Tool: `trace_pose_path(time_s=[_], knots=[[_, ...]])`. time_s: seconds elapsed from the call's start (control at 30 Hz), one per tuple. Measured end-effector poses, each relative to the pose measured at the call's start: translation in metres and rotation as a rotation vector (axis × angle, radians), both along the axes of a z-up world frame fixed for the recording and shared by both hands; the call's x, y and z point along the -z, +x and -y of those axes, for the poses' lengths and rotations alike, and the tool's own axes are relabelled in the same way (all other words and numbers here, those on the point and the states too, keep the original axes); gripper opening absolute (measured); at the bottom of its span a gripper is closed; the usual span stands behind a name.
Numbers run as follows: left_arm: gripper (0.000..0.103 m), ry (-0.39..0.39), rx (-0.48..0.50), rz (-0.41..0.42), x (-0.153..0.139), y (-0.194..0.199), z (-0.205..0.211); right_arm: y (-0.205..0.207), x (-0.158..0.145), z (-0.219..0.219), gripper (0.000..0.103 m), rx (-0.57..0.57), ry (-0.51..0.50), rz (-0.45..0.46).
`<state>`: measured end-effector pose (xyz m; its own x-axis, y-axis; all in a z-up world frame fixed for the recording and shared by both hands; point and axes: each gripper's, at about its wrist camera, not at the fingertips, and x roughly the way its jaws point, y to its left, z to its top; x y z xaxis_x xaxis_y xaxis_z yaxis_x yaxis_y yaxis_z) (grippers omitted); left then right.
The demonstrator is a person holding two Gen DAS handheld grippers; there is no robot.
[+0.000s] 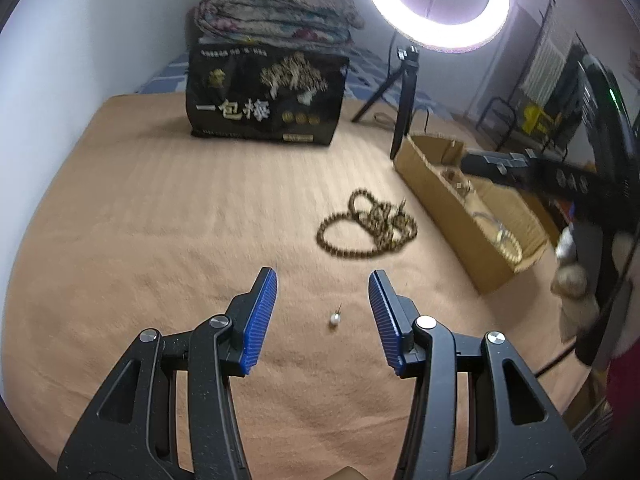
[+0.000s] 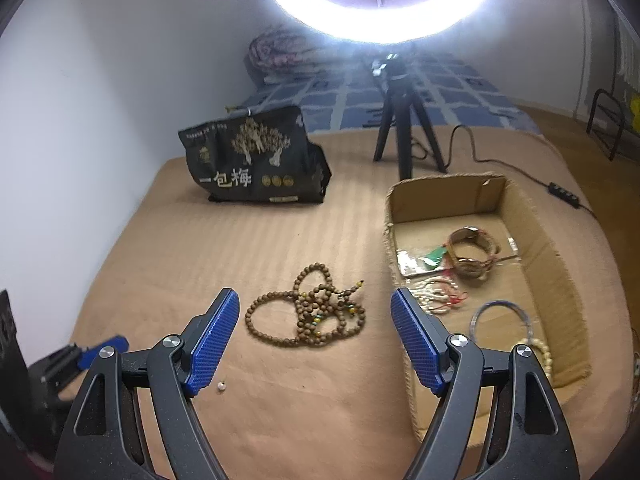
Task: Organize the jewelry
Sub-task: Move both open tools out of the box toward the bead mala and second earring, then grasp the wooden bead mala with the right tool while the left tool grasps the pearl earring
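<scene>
Two pieces are not yet in the cardboard box [image 2: 560, 272], the landmark for all that follows. Nearest the cameras, well to the box's left on the tan blanket [image 1: 160, 220], lies a small pearl stud earring [image 1: 334, 318], its pin sticking up; the left gripper [image 1: 323, 312] hangs over it with jaws apart and nothing held, the earring framed in the gap but untouched. Closer to the box, just off its left wall, lies the tangled wooden bead necklace [image 2: 310, 312], and the right gripper [image 2: 316, 338] is lined up on it, jaws wide and empty. Inside the box already sit a watch [image 2: 472, 254], a clear bangle [image 2: 502, 320] and beaded bracelets (sorting looks well along). The step in hand looks like the approach to both pickups; next, each tool must descend and pinch, the left very precisely on that tiny stud.
</scene>
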<state>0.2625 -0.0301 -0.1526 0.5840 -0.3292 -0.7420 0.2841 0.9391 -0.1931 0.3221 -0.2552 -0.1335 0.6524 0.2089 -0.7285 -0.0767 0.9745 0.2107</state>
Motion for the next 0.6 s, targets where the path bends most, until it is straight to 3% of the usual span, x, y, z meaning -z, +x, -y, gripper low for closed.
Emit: trace_pose_path(time_s=[0.33,0.4,0.6], knots=[[0.049,-0.005,0.037,-0.077,0.034,0.002,0.004,0.027,0.044,-0.027,0.078,-0.06,-0.043,-0.118],[0.041,0.0,0.044,-0.09,0.04,0.003,0.006,0.032,0.05,-0.032,0.078,-0.069,-0.05,-0.135],[0.035,0.053,0.085,-0.12,0.06,0.004,0.017,0.043,0.064,-0.043,0.078,-0.07,-0.095,-0.169]])
